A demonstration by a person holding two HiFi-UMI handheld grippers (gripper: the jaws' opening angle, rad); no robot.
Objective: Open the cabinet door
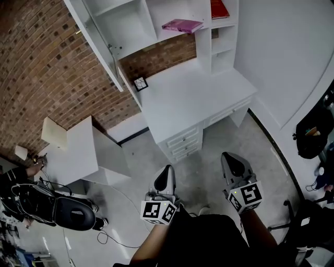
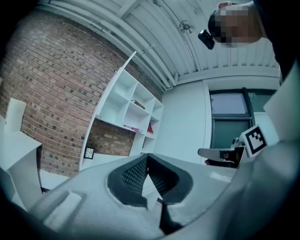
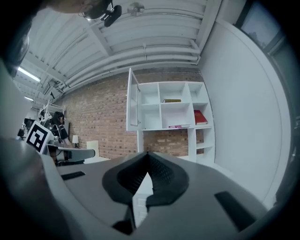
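Brickwork [image 1: 47, 62] fills the wall far ahead and to the left of both tools. The white cabinet [image 1: 135, 21] stands against it, well beyond their tips and above them. Below it the tabletop [image 1: 193, 94] lies ahead of the tools, with a stack of drawers [image 1: 183, 142] in its near front.

The cabinet door [image 1: 96, 44] hangs at the cabinet's left side, up and to the left of the left tool [image 1: 167, 171]. It is swung well out from the shelves, so the opening looks largely done. A pink book [image 1: 182, 24] and a red book [image 1: 219, 9] lie on the bared shelves.

The left tool and the right tool [image 1: 232, 160] sit side by side, both well apart from the door. Each has its jaws pressed together with nothing between them.

If the door is to go wider, I would take the left tool, the nearer one. Part its jaws before the approach, then bring it up to the door's free edge. Grip only that edge. Draw it round along the hinge's arc instead of straight back, keeping clear of the shelves.
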